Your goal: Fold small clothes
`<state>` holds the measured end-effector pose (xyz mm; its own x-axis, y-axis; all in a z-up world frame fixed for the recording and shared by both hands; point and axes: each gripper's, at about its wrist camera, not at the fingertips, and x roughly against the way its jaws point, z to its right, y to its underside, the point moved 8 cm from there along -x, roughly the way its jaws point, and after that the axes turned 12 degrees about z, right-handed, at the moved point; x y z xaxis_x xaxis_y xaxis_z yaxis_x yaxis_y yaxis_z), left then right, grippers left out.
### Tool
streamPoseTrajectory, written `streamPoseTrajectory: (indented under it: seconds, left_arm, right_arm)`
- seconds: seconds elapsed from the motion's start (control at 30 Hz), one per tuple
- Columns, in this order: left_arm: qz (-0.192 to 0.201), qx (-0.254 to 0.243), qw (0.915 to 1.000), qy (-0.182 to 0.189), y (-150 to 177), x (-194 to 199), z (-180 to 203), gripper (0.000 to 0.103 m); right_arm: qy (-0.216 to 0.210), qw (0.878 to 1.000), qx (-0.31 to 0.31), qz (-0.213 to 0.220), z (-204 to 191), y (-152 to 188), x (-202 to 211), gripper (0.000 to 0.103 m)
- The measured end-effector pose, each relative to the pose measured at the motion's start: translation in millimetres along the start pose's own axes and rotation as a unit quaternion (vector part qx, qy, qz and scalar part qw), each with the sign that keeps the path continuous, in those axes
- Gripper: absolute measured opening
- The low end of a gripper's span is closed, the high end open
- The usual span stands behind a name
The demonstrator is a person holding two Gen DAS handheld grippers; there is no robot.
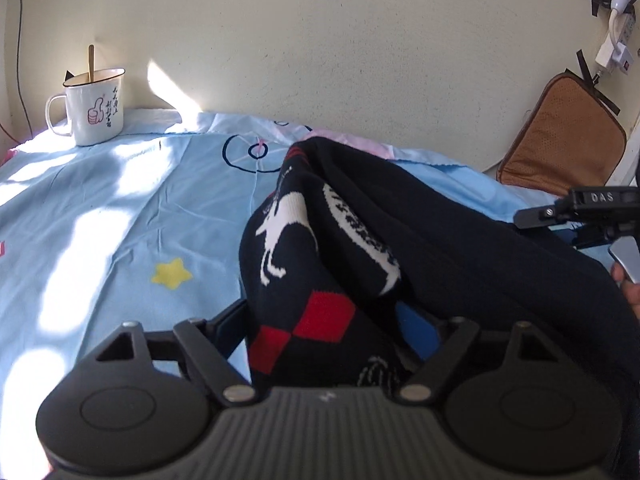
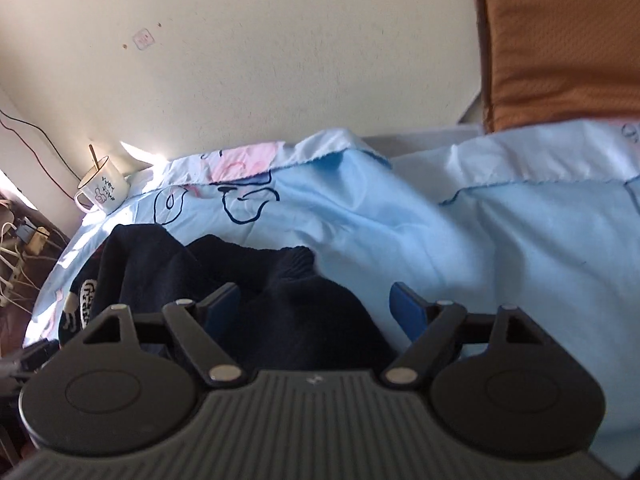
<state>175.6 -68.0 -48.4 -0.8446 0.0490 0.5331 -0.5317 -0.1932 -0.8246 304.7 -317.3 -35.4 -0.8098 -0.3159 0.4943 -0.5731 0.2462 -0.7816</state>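
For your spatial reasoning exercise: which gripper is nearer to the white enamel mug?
Left. The left gripper straddles the dark sweater on the side where the mug stands. The right gripper is at the sweater's far side, with the garment between it and the mug.

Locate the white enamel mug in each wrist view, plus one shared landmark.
Left wrist: white enamel mug upper left, on the blue sheet by the wall.
Right wrist: mug left of middle, tilted in the picture, at the sheet's far corner.
Shared landmark: the dark sweater, right of the mug in both.
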Motion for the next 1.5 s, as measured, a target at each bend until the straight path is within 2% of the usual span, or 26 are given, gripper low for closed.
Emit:
streamPoseTrajectory:
  seconds: [0.03,0.07,0.1,0.13,0.17,0.2,0.33,0.4,0.47,0.53,0.63,0.73,0.8,0.83,0.87,0.93,1.03,1.1,1.13,1.17,1.2,1.27,1.33,1.37,1.43,1.5]
  left_arm:
    - [-0.006,-0.003,1.0,-0.002,5,0,0,0.067]
    - [-0.007,-0.006,0.9999,-0.006,8,1,-1,0.057]
    - [-0.002,-0.013,0.9998,-0.012,9,3,-3,0.05]
    - [0.002,-0.017,0.9998,-0.013,10,6,-4,0.034]
    - [0.005,-0.015,0.9999,-0.007,8,9,-5,0.019]
    - [0.01,-0.007,0.9999,-0.001,5,11,-7,0.015]
    - [0.05,0.003,0.9982,-0.032,-23,14,-15,0.014]
    - [0.042,0.019,0.9982,-0.038,-30,5,-19,0.015]
    - [0.015,0.026,0.998,-0.056,-28,-13,-21,0.025]
    - [0.004,0.027,0.9974,-0.067,-22,-17,-23,0.028]
    - [0.033,0.011,0.9978,-0.056,-21,4,-22,0.039]
    - [0.053,-0.002,0.998,-0.034,-21,29,-19,0.04]
    - [0.063,-0.014,0.9979,-0.002,-18,46,-9,0.048]
    - [0.064,-0.022,0.9977,0.006,-14,52,-4,0.059]
    - [0.061,-0.027,0.9978,0.004,-9,56,0,0.074]
    - [0.044,-0.029,0.9986,-0.003,6,60,5,0.086]
    - [0.015,-0.004,0.9999,0.0,26,65,5,0.086]
    - [0.0,0.032,0.9992,0.023,37,69,5,0.086]
    - [-0.011,0.046,0.9982,0.036,43,69,7,0.08]
    - [-0.02,0.055,0.9972,0.047,49,68,10,0.063]
    - [-0.014,0.054,0.9975,0.044,51,68,12,0.061]
    - [-0.021,0.041,0.9982,0.039,55,66,17,0.006]
    - [-0.02,0.051,0.9977,0.04,51,67,14,0.006]
    - [-0.012,0.056,0.9975,0.042,43,71,10,0.006]
    - [0.035,0.05,0.9979,0.021,14,89,-6,0.006]
    - [0.108,0.036,0.9926,-0.044,-24,115,-34,0.006]
  right_arm:
    - [-0.005,1.0,-0.006,-0.015,-2,3,-10,0.083]
    - [-0.012,1.0,0.017,0.003,-10,2,-13,0.066]
    - [-0.025,0.999,0.039,-0.014,-21,7,-15,0.041]
    - [-0.027,0.998,0.05,-0.02,-30,8,-16,0.013]
    - [-0.028,0.997,0.07,0.006,-40,3,-10,0.012]
    - [-0.032,0.994,0.097,0.035,-51,-6,-2,0.011]
    - [-0.019,0.977,0.117,0.18,-61,-82,37,0.011]
    - [0.041,0.958,0.154,0.24,-55,-111,44,0.011]
    - [0.124,0.946,0.19,0.233,-38,-118,26,0.023]
    - [0.166,0.949,0.19,0.187,-19,-110,13,0.036]
    - [0.122,0.955,0.173,0.208,-11,-88,45,0.038]
    - [0.049,0.965,0.156,0.205,-21,-53,86,0.04]
    - [-0.009,0.967,0.168,0.189,-43,-18,109,0.048]
    - [-0.029,0.967,0.178,0.178,-52,-2,119,0.054]
    - [-0.051,0.966,0.196,0.163,-70,21,127,0.057]
    - [-0.092,0.957,0.24,0.132,-102,66,143,0.058]
    - [-0.141,0.947,0.276,0.085,-133,123,156,0.065]
    - [-0.142,0.943,0.295,0.059,-143,154,155,0.065]
    - [-0.143,0.943,0.296,0.046,-146,168,156,0.067]
    - [-0.138,0.943,0.302,0.036,-149,179,156,0.07]
    - [-0.124,0.941,0.314,0.032,-148,191,155,0.071]
    - [-0.063,0.925,0.373,0.035,-143,211,142,0.072]
    - [-0.043,0.902,0.423,0.068,-144,218,139,0.061]
    - [-0.03,0.901,0.428,0.064,-145,214,135,0.028]
    - [-0.036,0.916,0.391,0.081,-150,193,144,0.021]
    - [-0.087,0.942,0.307,0.108,-161,159,168,0.021]
